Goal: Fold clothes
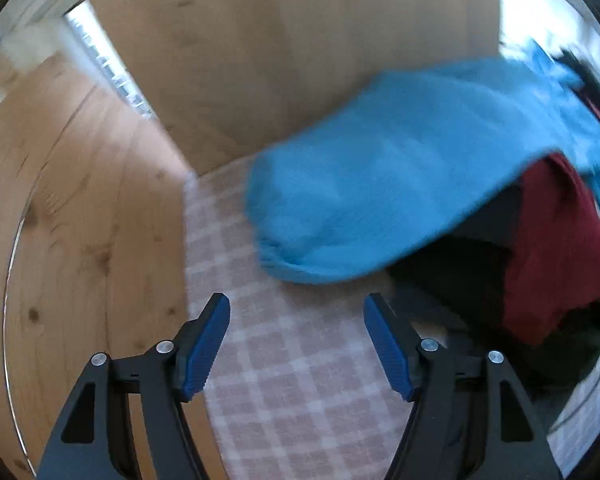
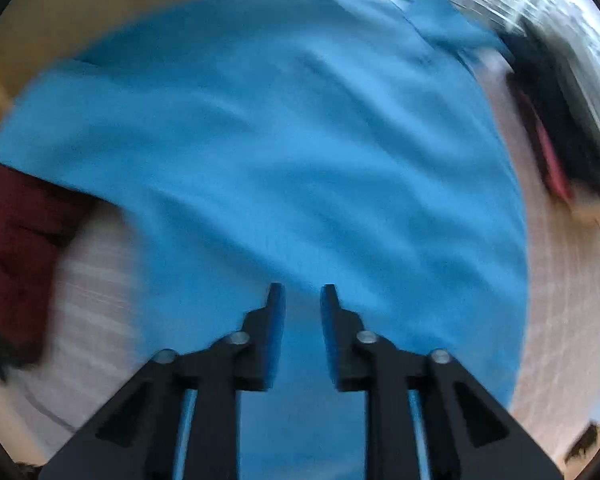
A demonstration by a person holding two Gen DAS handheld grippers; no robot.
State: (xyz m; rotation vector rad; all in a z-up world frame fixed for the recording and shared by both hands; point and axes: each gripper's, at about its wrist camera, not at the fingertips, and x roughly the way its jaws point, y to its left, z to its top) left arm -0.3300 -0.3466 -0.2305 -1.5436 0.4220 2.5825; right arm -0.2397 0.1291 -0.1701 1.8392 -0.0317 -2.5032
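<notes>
A bright blue garment [image 1: 400,168] lies spread over a pile of clothes, its near end on the pink checked cloth [image 1: 284,380]. It fills most of the right wrist view [image 2: 280,152], which is blurred. My left gripper [image 1: 297,307] is open and empty, just short of the garment's near edge. My right gripper [image 2: 302,294] hovers over the blue garment with its jaws a narrow gap apart; blue fabric shows in the gap, and I cannot tell whether it is pinched.
A dark red garment [image 1: 556,248] and black clothes [image 1: 460,276] lie under the blue one at the right; the red garment also shows in the right wrist view [image 2: 16,240]. Wooden panels [image 1: 84,220] stand at left and behind. Dark items [image 2: 556,120] lie far right.
</notes>
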